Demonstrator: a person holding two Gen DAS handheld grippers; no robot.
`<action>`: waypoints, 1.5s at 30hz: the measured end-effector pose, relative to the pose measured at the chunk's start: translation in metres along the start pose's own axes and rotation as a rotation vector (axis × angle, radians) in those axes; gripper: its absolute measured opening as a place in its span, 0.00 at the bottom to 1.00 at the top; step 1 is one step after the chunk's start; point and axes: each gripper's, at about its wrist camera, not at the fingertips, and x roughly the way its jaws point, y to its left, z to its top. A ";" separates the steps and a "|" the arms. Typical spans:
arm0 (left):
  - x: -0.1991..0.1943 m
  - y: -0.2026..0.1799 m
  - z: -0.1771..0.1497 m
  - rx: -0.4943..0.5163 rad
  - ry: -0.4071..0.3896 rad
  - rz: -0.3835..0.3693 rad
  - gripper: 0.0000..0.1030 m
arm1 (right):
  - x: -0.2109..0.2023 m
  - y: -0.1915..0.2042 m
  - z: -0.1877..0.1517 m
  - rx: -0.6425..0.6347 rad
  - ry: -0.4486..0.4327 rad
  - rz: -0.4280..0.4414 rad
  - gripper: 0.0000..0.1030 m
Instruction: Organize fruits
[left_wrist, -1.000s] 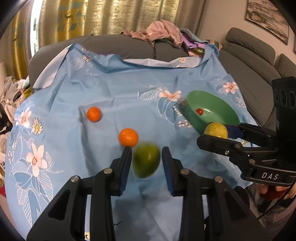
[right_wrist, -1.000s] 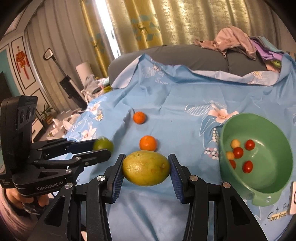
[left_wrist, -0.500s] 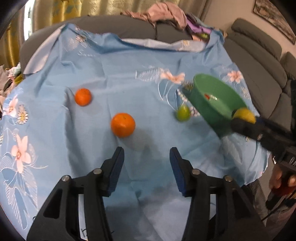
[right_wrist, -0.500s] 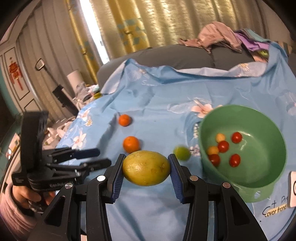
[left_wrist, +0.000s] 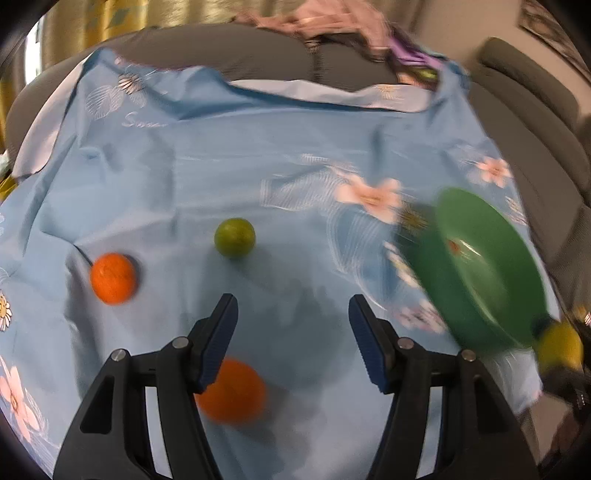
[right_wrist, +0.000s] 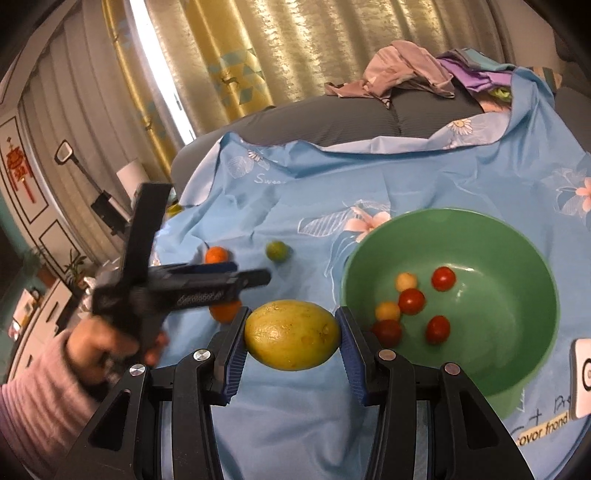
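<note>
- The near orange (left_wrist: 231, 392) is blurred, and the left gripper's (left_wrist: 291, 314) finger hides its left part.
- The green bowl (left_wrist: 476, 266) is smeared by motion; its contents are unreadable in the left view.
- In the right view the left gripper (right_wrist: 255, 277) is blurred and hides most of one orange (right_wrist: 223, 312).
- A white object (right_wrist: 581, 376) at the right edge is cut off.

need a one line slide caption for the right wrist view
Right hand-held gripper clamps a yellow-green fruit beside the green bowl of cherry tomatoes.
</note>
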 end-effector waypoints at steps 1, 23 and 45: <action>0.004 0.005 0.004 0.000 0.004 0.015 0.60 | 0.002 0.000 0.000 0.001 0.000 0.006 0.46; -0.002 0.094 0.002 -0.145 -0.014 0.081 0.58 | 0.037 0.006 0.006 -0.020 0.015 0.116 0.46; 0.044 0.074 0.034 -0.047 0.013 0.213 0.46 | 0.043 0.008 0.003 -0.017 0.031 0.128 0.46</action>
